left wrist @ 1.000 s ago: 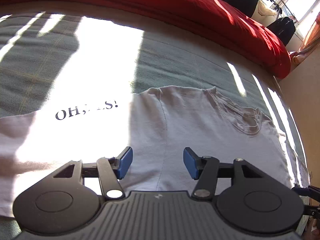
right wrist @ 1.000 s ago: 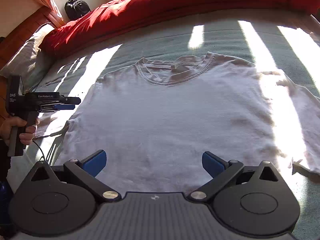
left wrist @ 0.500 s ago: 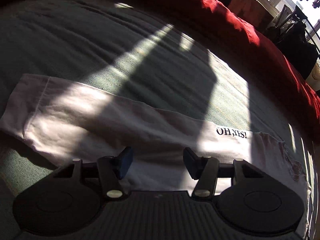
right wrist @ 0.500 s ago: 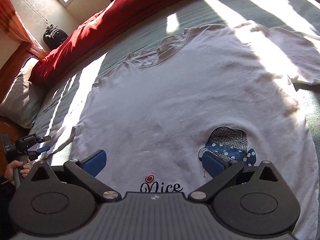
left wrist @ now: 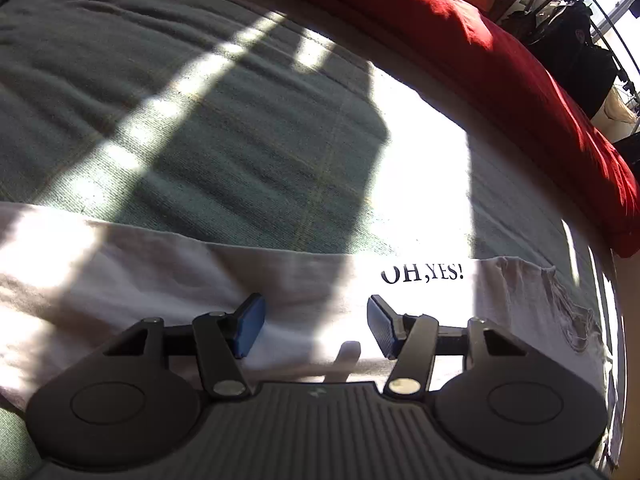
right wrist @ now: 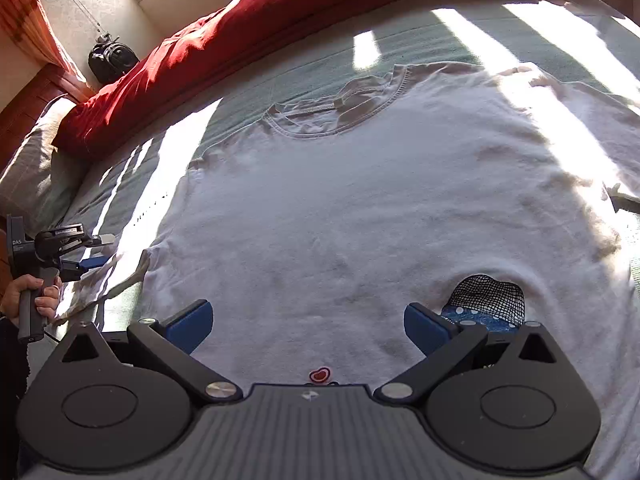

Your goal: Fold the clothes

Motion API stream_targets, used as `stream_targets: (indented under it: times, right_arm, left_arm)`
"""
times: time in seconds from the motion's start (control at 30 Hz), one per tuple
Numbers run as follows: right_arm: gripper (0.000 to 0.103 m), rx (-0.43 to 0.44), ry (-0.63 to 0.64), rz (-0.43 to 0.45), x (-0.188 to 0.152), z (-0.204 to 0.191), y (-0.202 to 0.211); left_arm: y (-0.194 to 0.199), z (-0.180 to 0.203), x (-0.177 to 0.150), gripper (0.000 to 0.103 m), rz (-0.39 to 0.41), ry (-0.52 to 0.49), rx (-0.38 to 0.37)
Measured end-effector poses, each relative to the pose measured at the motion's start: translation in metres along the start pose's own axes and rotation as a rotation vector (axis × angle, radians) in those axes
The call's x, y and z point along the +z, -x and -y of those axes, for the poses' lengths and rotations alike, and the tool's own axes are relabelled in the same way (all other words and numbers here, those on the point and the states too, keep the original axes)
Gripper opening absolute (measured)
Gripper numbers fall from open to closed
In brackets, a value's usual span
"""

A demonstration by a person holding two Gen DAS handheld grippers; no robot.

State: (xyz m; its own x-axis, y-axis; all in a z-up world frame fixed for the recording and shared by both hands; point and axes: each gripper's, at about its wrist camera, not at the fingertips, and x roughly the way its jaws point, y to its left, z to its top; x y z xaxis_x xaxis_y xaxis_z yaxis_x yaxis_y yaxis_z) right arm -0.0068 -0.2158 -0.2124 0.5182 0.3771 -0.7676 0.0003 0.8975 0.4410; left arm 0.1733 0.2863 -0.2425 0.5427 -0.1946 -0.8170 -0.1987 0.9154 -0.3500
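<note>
A white T-shirt (right wrist: 360, 220) lies flat on the bed, collar (right wrist: 340, 112) toward the far side. It carries a black net and blue dotted print (right wrist: 486, 300) and a small red heart (right wrist: 320, 375). My right gripper (right wrist: 308, 326) hangs open and wide above the shirt's lower part, with nothing between its blue pads. In the left wrist view the shirt (left wrist: 160, 280) shows the words "OH,YES!" (left wrist: 422, 274). My left gripper (left wrist: 316, 328) is open over the cloth. In the right wrist view a hand (right wrist: 36, 296) holds the left gripper (right wrist: 100, 250) by the left sleeve (right wrist: 104, 284).
A grey-green bedspread (left wrist: 220, 140) covers the bed, striped with sunlight. A red duvet (right wrist: 280, 12) is bunched along the far edge, with a pillow (right wrist: 44, 160) at the left. A black bag (right wrist: 112, 58) sits by the wall, and dark clothes (left wrist: 576, 56) hang on a rack.
The left wrist view has swung from the collar area along the shirt's side to the "OH,YES!" print. The right gripper drew back, bringing the net print and heart into view. Both stayed open.
</note>
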Motion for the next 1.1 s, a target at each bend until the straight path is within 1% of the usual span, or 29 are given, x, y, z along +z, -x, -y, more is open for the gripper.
stream_targets:
  times: [0.07,0.23,0.3,0.4,0.47,0.53,0.57,0.63,0.67,0.7,0.73,0.83,0.87,0.93,0.97,1.0,1.1]
  right_arm:
    - [0.103,-0.008,-0.013,-0.007,0.000,0.003,-0.004]
    - [0.103,-0.003,-0.011,-0.005,0.000,0.002,-0.004]
    - [0.103,-0.006,0.005,0.000,-0.001,0.001,-0.002]
    - [0.103,-0.010,0.017,0.004,-0.001,-0.002,-0.003]
    - [0.103,-0.004,0.012,0.003,-0.002,-0.003,-0.005]
    - [0.103,0.006,0.002,-0.003,-0.003,-0.005,-0.007]
    - [0.103,0.010,0.000,-0.006,-0.003,-0.006,-0.007]
    - [0.103,0.014,0.007,-0.005,-0.004,-0.009,-0.005]
    - [0.103,0.011,0.013,-0.002,-0.004,-0.009,-0.003]
    - [0.103,0.008,0.018,0.002,-0.005,-0.010,-0.001]
    - [0.103,0.004,0.024,0.006,-0.005,-0.010,0.001]
    - [0.103,-0.008,0.027,0.012,-0.005,-0.008,0.002]
    - [0.103,-0.008,0.020,0.012,-0.005,-0.007,0.001]
    - [0.103,0.003,0.009,0.002,-0.005,-0.008,-0.002]
    - [0.103,0.006,0.008,-0.003,-0.006,-0.009,-0.004]
    - [0.103,0.007,0.021,-0.006,-0.007,-0.012,-0.004]
    - [0.103,0.008,0.061,-0.014,-0.009,-0.022,-0.004]
  left_arm:
    - [-0.007,0.001,0.004,0.056,0.045,-0.016,0.038]
    - [0.014,0.018,0.009,0.054,0.156,-0.101,0.121]
    - [0.034,0.026,0.001,0.056,0.184,-0.155,0.079]
    - [0.045,0.031,-0.016,0.058,0.135,-0.180,0.062]
    - [0.038,0.024,-0.022,0.058,0.076,-0.144,0.041]
    - [0.020,0.013,-0.026,0.058,0.047,-0.117,0.103]
    - [0.013,0.006,-0.026,0.055,0.044,-0.104,0.116]
    - [0.014,-0.003,-0.021,0.057,0.090,-0.113,0.158]
    - [0.016,-0.007,-0.018,0.057,0.105,-0.104,0.202]
    - [0.021,-0.013,-0.014,0.055,0.115,-0.077,0.238]
    - [0.027,-0.017,-0.011,0.052,0.125,-0.052,0.245]
    - [0.046,-0.013,-0.018,0.055,0.137,-0.078,0.133]
    - [0.049,-0.009,-0.021,0.057,0.141,-0.102,0.114]
    - [0.048,-0.002,-0.030,0.059,0.135,-0.148,0.106]
    - [0.044,-0.004,-0.032,0.060,0.111,-0.142,0.106]
    - [0.040,-0.010,-0.034,0.060,0.090,-0.116,0.118]
    - [0.047,-0.035,-0.041,0.060,0.129,-0.054,0.165]
